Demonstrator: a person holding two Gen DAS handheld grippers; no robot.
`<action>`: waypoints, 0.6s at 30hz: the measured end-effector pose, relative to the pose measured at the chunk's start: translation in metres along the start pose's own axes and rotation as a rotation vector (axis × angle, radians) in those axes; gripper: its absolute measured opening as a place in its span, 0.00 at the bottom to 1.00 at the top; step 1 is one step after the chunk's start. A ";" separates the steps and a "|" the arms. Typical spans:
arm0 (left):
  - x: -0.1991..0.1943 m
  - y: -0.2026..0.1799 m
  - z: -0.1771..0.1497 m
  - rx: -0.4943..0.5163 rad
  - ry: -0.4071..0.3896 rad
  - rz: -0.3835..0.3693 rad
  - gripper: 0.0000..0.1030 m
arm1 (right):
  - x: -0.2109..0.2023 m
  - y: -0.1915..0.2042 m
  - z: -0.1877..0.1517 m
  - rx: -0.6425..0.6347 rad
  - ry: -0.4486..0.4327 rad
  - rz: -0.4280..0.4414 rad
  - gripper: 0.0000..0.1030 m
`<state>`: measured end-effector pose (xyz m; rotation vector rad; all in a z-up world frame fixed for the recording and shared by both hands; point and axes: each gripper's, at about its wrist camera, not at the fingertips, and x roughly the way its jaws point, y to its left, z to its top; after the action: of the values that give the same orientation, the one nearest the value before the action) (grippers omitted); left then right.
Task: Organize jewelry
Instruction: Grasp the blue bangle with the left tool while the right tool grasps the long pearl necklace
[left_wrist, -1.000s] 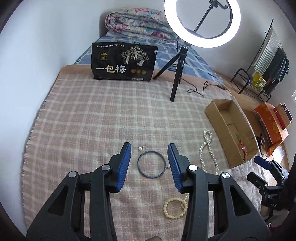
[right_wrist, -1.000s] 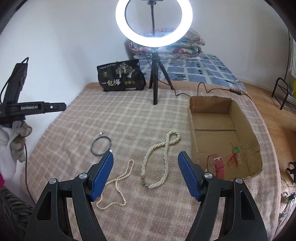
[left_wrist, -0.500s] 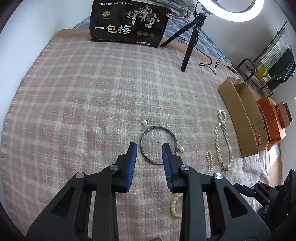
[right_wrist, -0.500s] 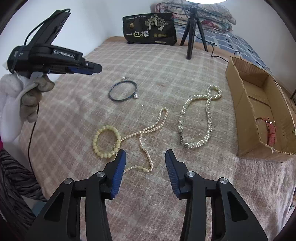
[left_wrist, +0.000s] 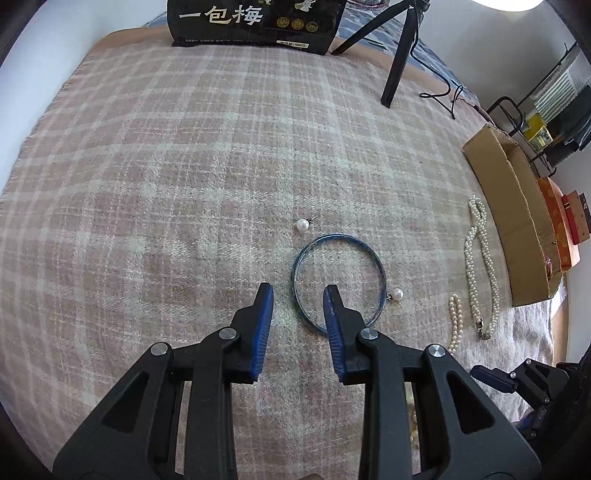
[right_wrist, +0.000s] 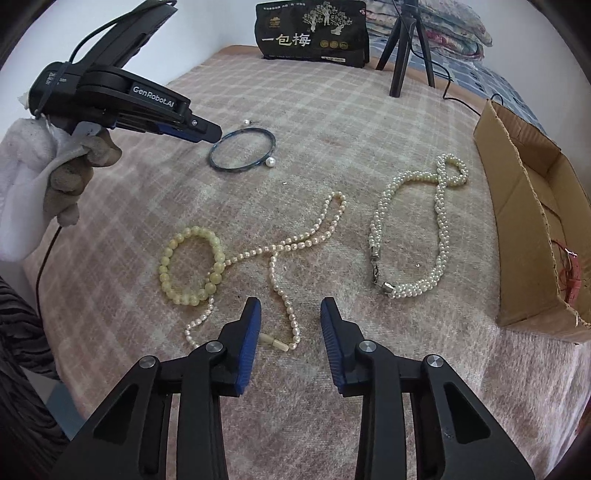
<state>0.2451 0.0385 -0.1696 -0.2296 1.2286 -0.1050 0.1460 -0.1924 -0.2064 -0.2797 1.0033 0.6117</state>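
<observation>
A dark blue bangle (left_wrist: 340, 254) lies flat on the plaid blanket, with one pearl earring (left_wrist: 303, 224) beyond it and another (left_wrist: 397, 294) at its right rim. My left gripper (left_wrist: 297, 291) is open, its jaws straddling the bangle's near-left rim; it also shows in the right wrist view (right_wrist: 207, 133). My right gripper (right_wrist: 290, 308) is open and empty, just above the thin pearl strand (right_wrist: 291, 247). A yellow bead bracelet (right_wrist: 190, 266) lies left of it, a twisted pearl necklace (right_wrist: 439, 229) to the right.
An open cardboard box (right_wrist: 524, 229) at the blanket's right edge holds a red watch strap (right_wrist: 574, 275). A black snack bag (right_wrist: 314, 33) and a tripod (right_wrist: 400, 55) stand at the far edge. The blanket's left edge drops off.
Both grippers have moved lower and closer to the blanket. The left one has advanced onto the bangle's near rim. The right one has tilted down over the thin pearl strand.
</observation>
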 end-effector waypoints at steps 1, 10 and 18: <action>0.002 -0.001 0.000 0.003 0.003 0.002 0.27 | 0.001 0.002 0.001 -0.010 0.000 0.002 0.30; 0.017 -0.011 0.000 0.041 0.014 0.040 0.24 | 0.017 0.009 0.013 -0.047 0.007 -0.004 0.21; 0.024 -0.013 0.005 0.062 -0.006 0.083 0.04 | 0.023 0.011 0.016 -0.063 0.006 -0.016 0.04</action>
<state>0.2583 0.0215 -0.1866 -0.1245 1.2255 -0.0704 0.1599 -0.1678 -0.2165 -0.3452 0.9881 0.6293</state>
